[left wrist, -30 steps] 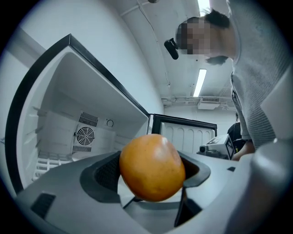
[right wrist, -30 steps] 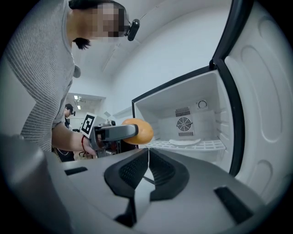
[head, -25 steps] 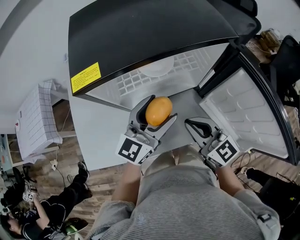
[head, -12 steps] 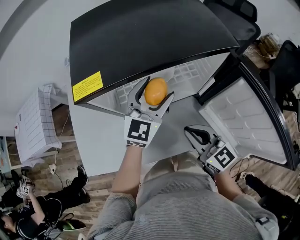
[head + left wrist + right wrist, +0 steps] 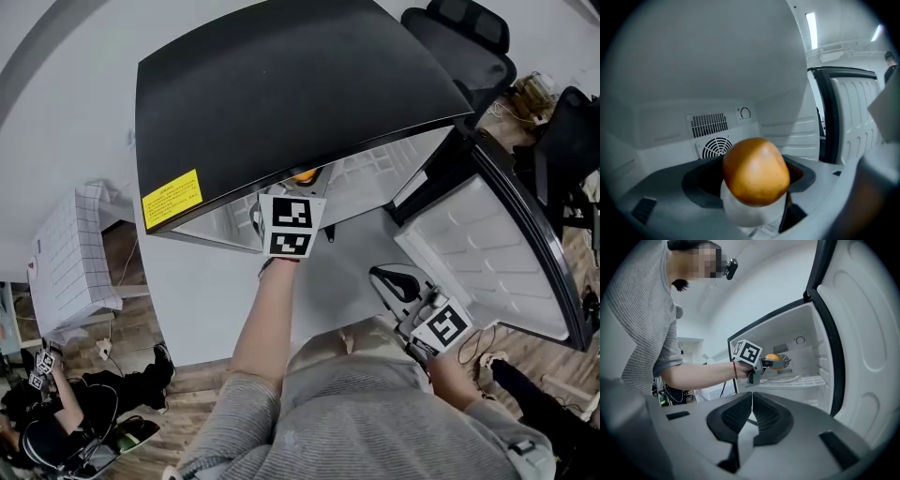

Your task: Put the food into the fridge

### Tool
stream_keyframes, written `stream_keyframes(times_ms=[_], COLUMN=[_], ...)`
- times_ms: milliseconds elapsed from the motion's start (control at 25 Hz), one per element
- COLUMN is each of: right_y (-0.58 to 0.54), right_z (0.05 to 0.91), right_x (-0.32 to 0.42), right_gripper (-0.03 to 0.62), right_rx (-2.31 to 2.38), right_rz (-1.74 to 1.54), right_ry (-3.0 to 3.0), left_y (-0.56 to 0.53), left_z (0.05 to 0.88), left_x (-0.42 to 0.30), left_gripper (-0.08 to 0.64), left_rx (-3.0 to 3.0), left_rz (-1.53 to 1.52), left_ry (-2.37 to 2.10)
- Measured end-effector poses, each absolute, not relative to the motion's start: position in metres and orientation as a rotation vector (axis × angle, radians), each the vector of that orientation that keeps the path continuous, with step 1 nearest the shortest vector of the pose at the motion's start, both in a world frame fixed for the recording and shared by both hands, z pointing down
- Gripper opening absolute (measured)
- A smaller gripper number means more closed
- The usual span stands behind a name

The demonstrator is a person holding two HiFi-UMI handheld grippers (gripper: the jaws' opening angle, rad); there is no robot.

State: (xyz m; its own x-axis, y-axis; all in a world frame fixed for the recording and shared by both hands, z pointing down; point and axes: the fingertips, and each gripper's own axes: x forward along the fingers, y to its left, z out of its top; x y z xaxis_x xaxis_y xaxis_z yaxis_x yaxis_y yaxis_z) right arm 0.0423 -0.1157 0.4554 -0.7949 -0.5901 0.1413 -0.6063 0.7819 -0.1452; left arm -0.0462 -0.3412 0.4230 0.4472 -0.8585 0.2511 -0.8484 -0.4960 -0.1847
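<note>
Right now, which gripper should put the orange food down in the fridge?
Left. The left gripper holds the orange food inside the fridge, over a white plate. The right gripper is shut, empty, outside.

I took this for a lab or office workroom, not a home kitchen. A small fridge stood alone by a bare white wall on a wood-plank floor, with a black office chair behind it. Another person sat low on the floor near spare marker cubes. A strip light ran overhead.
</note>
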Motion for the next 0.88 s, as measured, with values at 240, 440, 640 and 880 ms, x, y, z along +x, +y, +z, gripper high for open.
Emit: stream_keyframes(times_ms=[240, 440, 640, 880], right_y=[-0.12, -0.121, -0.12, -0.118], right_z=[0.456, 0.457, 0.456, 0.455], right_x=[0.043, 0.044, 0.046, 0.048], right_gripper=[0.012, 0.012, 0.012, 0.012], right_rx=[0.969, 0.969, 0.976, 0.984], right_rz=[0.286, 0.289, 0.285, 0.282], right_ry=[-2.878, -2.873, -2.867, -2.866], left_y=[-0.362, -0.373, -0.374, -0.371], left_z=[0.441, 0.453, 0.466, 0.463], left_x=[-0.044, -0.041, -0.04, -0.035], left_gripper=[0.357, 0.357, 0.357, 0.377], left_rx=[-2.587, -2.581, -2.61, -2.576], left_rz=[-0.624, -0.658, -0.704, -0.708], left_ry=[1.618, 1.616, 1.624, 1.592])
